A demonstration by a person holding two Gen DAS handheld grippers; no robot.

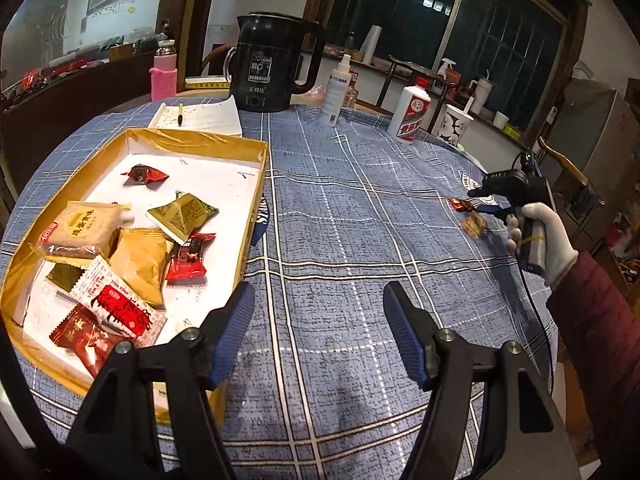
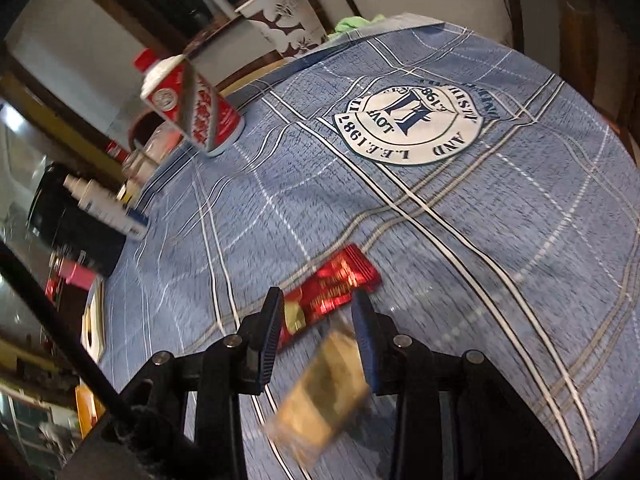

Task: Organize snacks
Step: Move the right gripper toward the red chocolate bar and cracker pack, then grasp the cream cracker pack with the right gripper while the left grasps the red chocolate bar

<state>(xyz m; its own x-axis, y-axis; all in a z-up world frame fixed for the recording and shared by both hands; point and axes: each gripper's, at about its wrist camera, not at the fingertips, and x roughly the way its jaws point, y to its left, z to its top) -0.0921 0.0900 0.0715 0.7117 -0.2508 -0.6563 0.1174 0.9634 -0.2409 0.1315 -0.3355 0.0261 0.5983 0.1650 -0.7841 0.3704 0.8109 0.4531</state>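
Note:
A gold-rimmed box point(image 1: 208, 142) lies on the left of the blue checked tablecloth and holds several wrapped snacks point(image 1: 140, 264). My left gripper point(image 1: 318, 332) is open and empty, just right of the box. My right gripper point(image 2: 316, 320) is open above two snacks on the cloth: a red wrapped bar point(image 2: 332, 290) between its fingertips and a blurred tan clear-wrapped snack point(image 2: 320, 396) below them. In the left wrist view the right gripper point(image 1: 490, 200) sits at the table's right side beside the red snack point(image 1: 460, 204) and the tan snack point(image 1: 474, 226).
A black kettle point(image 1: 272, 64), a pink bottle point(image 1: 164, 72), a notepad with a pen point(image 1: 200, 116), a spray bottle point(image 1: 338, 88), a white liquor bottle point(image 1: 412, 110) and a paper cup point(image 1: 454, 124) stand along the far edge. A wooden chair point(image 1: 564, 164) is at the right.

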